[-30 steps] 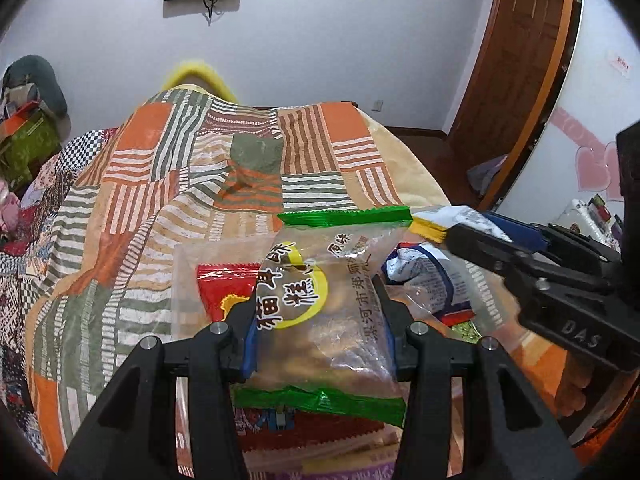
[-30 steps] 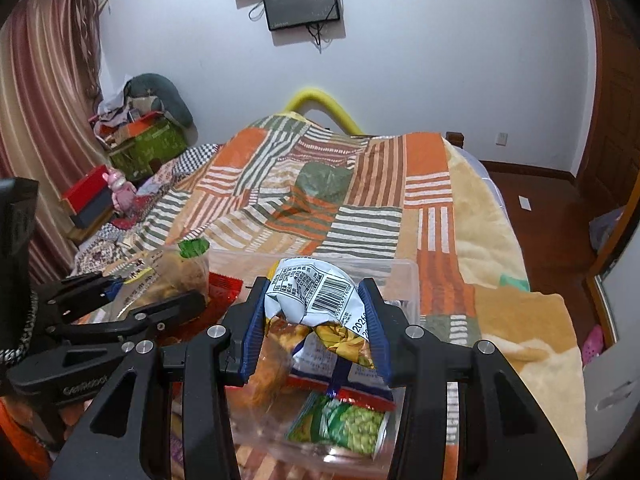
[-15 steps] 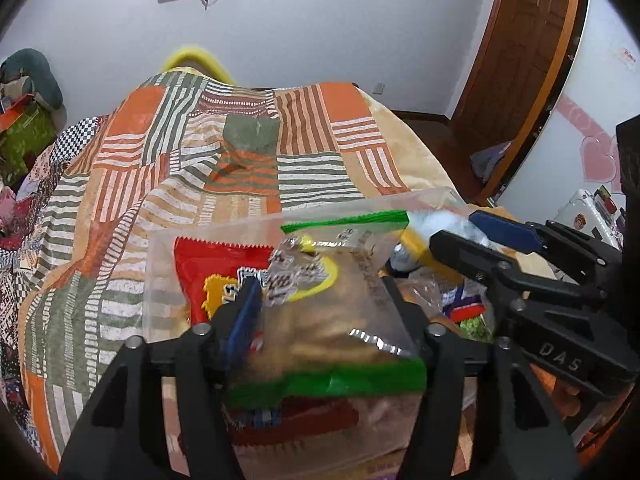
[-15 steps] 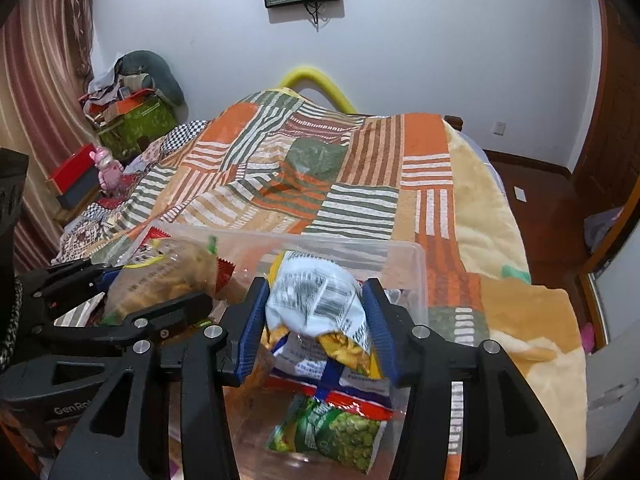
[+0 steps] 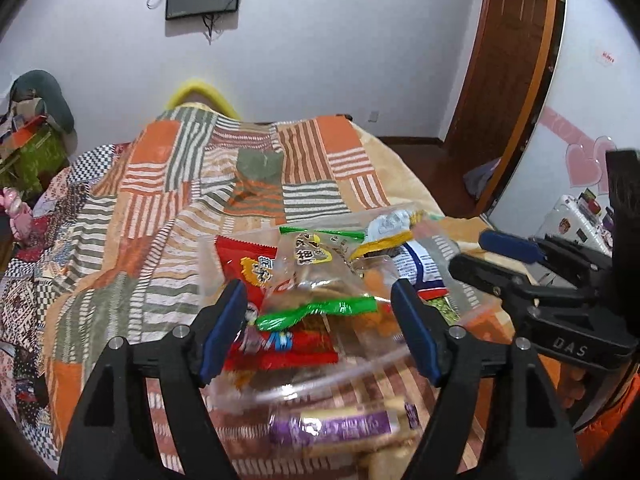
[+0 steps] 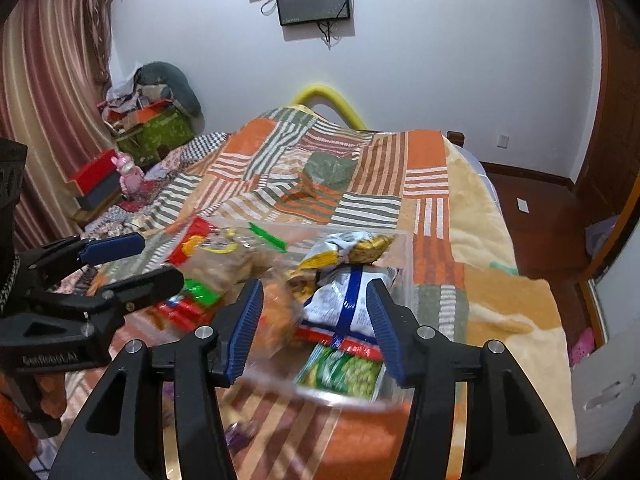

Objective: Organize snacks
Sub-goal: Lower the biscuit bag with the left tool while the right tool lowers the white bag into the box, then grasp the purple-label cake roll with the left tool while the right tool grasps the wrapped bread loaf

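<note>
A clear plastic bin (image 5: 206, 258) (image 6: 405, 254) sits on the patchwork quilt with several snack packets in it. The clear biscuit packet with green ends (image 5: 320, 280) (image 6: 232, 260) lies loose on a red packet (image 5: 248, 268). My left gripper (image 5: 318, 300) (image 6: 120, 264) hovers just short of it, jaws opening, pads clear of the packet. The white-and-yellow packet (image 6: 348, 248) (image 5: 390, 228) rests on a blue-and-white packet (image 6: 352, 300). My right gripper (image 6: 314, 296) (image 5: 500, 256) is also opening, gripping nothing.
A green pea packet (image 6: 340, 368) lies at the bin's near right corner. A purple packet (image 5: 340, 428) lies on the quilt (image 5: 168, 184) in front of the bin. Boxes and clutter (image 6: 148, 128) stand at the far left, a wooden door (image 5: 508, 80) to the right.
Both grippers let go of their packets, which dropped into the bin. Both sets of jaws widened and drew back and upward from the bin.
</note>
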Tool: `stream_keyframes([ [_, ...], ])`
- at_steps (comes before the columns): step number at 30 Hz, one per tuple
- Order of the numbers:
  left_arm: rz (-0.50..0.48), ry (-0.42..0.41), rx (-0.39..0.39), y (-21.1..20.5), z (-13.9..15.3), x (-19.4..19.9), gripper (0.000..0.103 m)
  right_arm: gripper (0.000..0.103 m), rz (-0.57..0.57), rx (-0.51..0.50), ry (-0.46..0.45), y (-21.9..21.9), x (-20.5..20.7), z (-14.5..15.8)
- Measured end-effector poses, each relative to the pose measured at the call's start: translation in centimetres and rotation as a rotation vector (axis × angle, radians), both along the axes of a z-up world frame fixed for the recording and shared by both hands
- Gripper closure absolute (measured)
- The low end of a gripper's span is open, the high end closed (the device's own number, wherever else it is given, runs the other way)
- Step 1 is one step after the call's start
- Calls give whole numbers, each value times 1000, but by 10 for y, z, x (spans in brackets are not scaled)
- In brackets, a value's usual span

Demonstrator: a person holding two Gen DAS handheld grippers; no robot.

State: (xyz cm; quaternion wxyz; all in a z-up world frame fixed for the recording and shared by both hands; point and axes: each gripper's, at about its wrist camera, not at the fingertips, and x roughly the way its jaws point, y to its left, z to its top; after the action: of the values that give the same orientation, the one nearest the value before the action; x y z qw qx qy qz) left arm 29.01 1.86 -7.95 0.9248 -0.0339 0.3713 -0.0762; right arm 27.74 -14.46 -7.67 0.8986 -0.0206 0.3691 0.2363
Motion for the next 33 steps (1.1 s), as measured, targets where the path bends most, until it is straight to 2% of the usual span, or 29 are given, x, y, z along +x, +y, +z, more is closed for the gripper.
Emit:
stream_keyframes([
  [8,31,-21,18,15,10,-53,20,49,53,13,11,9,-44,0],
  [10,36,-16,29,19,8,-66,19,40,68,13,24,14,-54,-4],
  [19,70,66,30,49,-30,-114,18,15,77,-16,115,44,-77,-43],
  [26,110,149,48,67,-67,-138,18,13,85,-71,187,70,-82,-74],
  [30,98,161,41,68,-76,-143,18,13,89,-114,202,71,-89,-86],
  [33,70,156,32,61,-75,-138,18,14,83,-89,216,60,-90,-87],
])
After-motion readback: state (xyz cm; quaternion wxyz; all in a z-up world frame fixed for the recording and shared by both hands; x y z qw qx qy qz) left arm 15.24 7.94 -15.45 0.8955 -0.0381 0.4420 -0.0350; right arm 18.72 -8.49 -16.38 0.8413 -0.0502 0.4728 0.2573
